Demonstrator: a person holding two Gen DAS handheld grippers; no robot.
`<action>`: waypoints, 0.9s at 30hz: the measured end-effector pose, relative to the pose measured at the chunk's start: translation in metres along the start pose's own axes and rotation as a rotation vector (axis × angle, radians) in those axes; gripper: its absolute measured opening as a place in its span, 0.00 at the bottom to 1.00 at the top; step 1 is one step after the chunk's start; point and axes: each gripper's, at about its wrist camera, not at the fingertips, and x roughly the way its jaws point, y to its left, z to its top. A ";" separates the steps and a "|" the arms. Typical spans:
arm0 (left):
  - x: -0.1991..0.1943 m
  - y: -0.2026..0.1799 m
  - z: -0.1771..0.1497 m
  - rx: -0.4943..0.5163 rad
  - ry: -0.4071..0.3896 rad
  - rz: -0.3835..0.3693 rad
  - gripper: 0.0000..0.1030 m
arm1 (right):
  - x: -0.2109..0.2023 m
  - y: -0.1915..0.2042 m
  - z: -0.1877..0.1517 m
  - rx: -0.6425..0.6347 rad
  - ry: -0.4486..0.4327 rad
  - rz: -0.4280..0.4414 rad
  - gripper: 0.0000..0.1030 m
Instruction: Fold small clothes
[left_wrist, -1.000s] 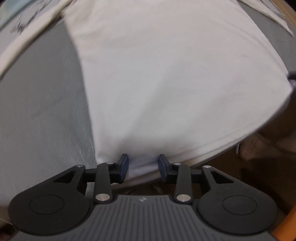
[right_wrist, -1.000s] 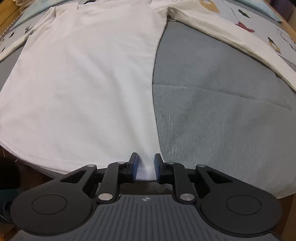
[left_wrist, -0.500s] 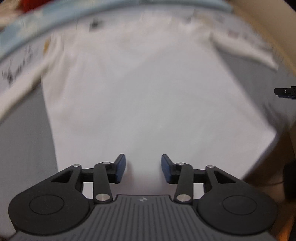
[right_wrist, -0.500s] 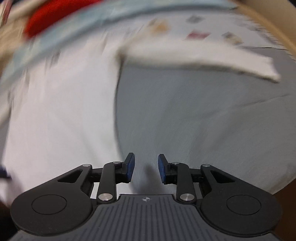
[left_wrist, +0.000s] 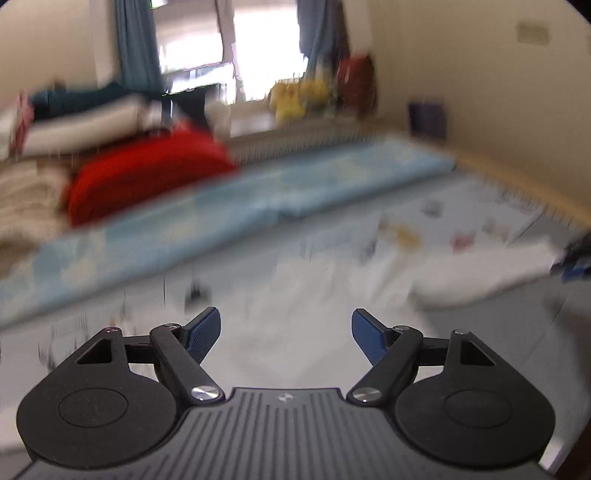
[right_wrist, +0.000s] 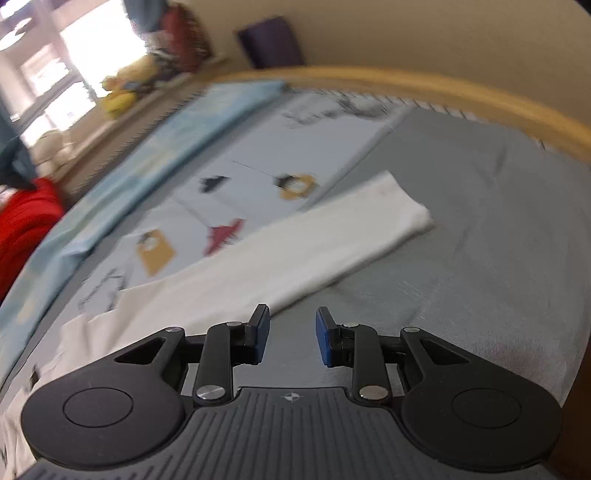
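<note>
A white long-sleeved shirt (left_wrist: 314, 295) lies spread flat on the bed, blurred in the left wrist view. Its right sleeve (right_wrist: 295, 254) stretches out over the grey cover (right_wrist: 480, 229). My left gripper (left_wrist: 286, 332) hangs above the shirt's upper part; its jaws are opening and nothing is between them. My right gripper (right_wrist: 291, 334) hovers just beside the near edge of the sleeve, over the grey cover, jaws a little apart and empty. The right gripper's tips (left_wrist: 572, 262) also show at the right edge of the left wrist view, by the sleeve end.
A pale sheet with printed figures (right_wrist: 236, 192) lies beyond the shirt, with a light blue folded blanket (left_wrist: 221, 214) behind it. A red cushion (left_wrist: 147, 173) and stacked bedding (left_wrist: 74, 122) sit at the back left. A wooden bed rail (right_wrist: 443, 88) bounds the far right side.
Both grippers have let go of the shirt's bottom hem, risen and swung up toward the collar and sleeve end. The left jaws have widened a lot; the right jaws have opened slightly.
</note>
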 end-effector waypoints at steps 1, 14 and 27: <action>0.019 -0.005 -0.004 0.010 0.125 0.046 0.60 | 0.011 -0.005 -0.001 0.030 0.024 -0.006 0.28; 0.071 0.027 0.011 -0.192 0.235 -0.022 0.58 | 0.098 -0.056 0.029 0.434 0.055 0.053 0.31; 0.082 0.055 -0.009 -0.195 0.307 -0.003 0.61 | 0.132 -0.072 0.075 0.420 -0.131 -0.092 0.04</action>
